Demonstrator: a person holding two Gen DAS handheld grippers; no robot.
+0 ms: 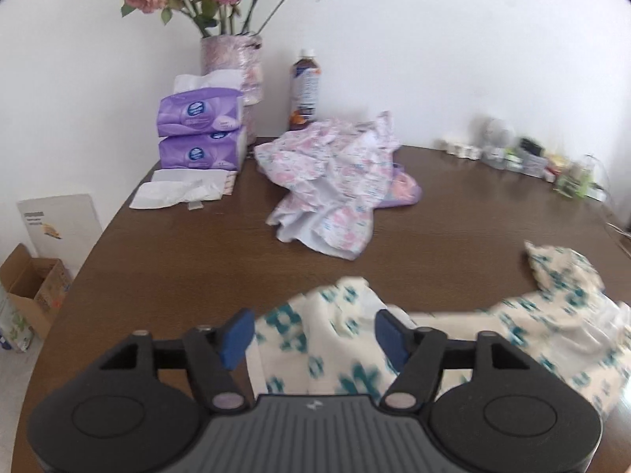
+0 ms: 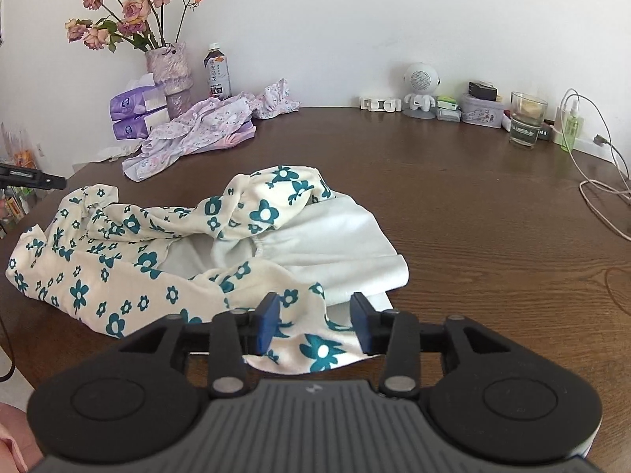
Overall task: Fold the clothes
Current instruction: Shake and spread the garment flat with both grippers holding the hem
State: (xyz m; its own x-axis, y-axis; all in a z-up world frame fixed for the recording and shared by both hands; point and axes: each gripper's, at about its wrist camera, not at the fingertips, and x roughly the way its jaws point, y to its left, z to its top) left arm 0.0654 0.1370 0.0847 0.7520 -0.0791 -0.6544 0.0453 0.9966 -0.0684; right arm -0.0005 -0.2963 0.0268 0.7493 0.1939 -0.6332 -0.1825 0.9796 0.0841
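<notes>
A cream garment with teal flowers (image 2: 130, 260) lies crumpled on the brown table (image 2: 473, 205), its white lining showing at the right. My right gripper (image 2: 315, 325) is open, its blue pads on either side of the garment's near edge. In the left wrist view the same garment (image 1: 453, 339) spreads to the right, blurred, and my left gripper (image 1: 313, 337) is open with the cloth's left end lying between its pads. A second garment, pink and white floral (image 1: 335, 181), sits heaped further back (image 2: 197, 134).
Purple tissue packs (image 1: 199, 130), a vase of dried roses (image 1: 232, 59) and a drink bottle (image 1: 304, 86) stand at the back left. Small items, a glass (image 2: 526, 120) and a white cable (image 2: 603, 181) line the back right. A cardboard box (image 1: 33, 287) sits on the floor.
</notes>
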